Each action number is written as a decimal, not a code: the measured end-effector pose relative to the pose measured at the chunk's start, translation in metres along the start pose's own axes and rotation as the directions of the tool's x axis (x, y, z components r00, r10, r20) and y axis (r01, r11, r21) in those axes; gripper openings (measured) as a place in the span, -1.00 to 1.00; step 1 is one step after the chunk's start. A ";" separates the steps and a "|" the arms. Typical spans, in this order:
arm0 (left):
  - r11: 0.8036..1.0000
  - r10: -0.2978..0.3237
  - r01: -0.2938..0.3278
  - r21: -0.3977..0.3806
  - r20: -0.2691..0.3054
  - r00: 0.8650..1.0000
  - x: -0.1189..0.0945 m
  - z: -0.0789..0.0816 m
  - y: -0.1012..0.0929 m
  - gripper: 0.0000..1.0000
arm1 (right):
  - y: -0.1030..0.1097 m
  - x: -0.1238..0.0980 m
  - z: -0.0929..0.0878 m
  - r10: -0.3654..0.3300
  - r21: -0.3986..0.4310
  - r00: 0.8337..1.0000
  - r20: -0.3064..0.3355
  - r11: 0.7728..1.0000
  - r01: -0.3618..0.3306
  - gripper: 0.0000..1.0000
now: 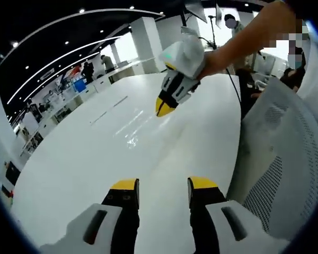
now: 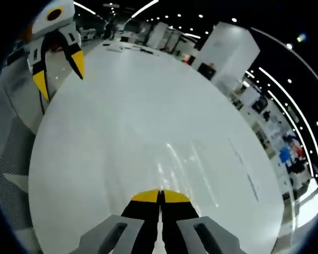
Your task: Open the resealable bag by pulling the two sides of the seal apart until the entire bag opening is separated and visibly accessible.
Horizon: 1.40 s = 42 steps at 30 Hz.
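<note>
Flanking the white table (image 1: 95, 153), a mesh chair (image 1: 286, 153), office desks (image 1: 103, 76).

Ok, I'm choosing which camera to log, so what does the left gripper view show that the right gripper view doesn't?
Left gripper view: the person's arm reaching in, holding the right gripper, which is shut and seen from outside. Right gripper view: the left gripper seen from its front, open, hanging over the table edge. Both: the bare white table and the two grippers.
</note>
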State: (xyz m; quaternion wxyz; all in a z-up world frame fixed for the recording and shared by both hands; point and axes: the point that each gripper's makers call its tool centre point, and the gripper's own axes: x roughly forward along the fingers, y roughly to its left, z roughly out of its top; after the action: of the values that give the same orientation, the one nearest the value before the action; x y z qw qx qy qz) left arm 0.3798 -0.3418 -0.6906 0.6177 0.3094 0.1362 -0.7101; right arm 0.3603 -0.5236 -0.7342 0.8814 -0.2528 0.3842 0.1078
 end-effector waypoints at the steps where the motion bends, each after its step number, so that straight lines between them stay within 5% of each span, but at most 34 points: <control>1: 1.000 0.003 -0.003 -0.004 0.000 1.000 -0.001 -0.001 0.000 -0.30 | 0.001 0.000 0.000 0.004 0.008 1.000 0.000 1.000 -0.004 -1.00; 6: 1.000 0.008 -0.008 -0.014 -0.004 1.000 -0.002 -0.005 0.000 -0.30 | 0.008 0.001 0.000 0.028 0.053 1.000 0.001 0.998 -0.028 -1.00; 13: 1.000 0.007 -0.007 -0.028 -0.011 1.000 -0.002 -0.011 -0.001 -0.30 | 0.021 -0.006 0.004 0.070 0.167 0.996 0.056 0.983 -0.079 -0.82; 32: 0.999 -0.001 0.000 -0.047 -0.014 1.000 -0.002 -0.016 -0.003 -0.28 | 0.041 -0.026 0.013 0.069 0.310 0.985 0.159 0.944 -0.116 -0.23; 42: 0.998 0.000 -0.001 -0.068 -0.003 1.000 0.000 -0.016 -0.003 -0.18 | 0.048 -0.044 0.002 0.015 0.481 0.981 0.193 0.870 -0.108 0.21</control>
State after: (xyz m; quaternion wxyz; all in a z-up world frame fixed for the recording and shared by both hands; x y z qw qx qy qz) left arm 0.3817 -0.3320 -0.7030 0.6278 0.2894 0.1613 -0.7043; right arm 0.3128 -0.4811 -0.7183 0.9443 0.0016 0.3240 0.0580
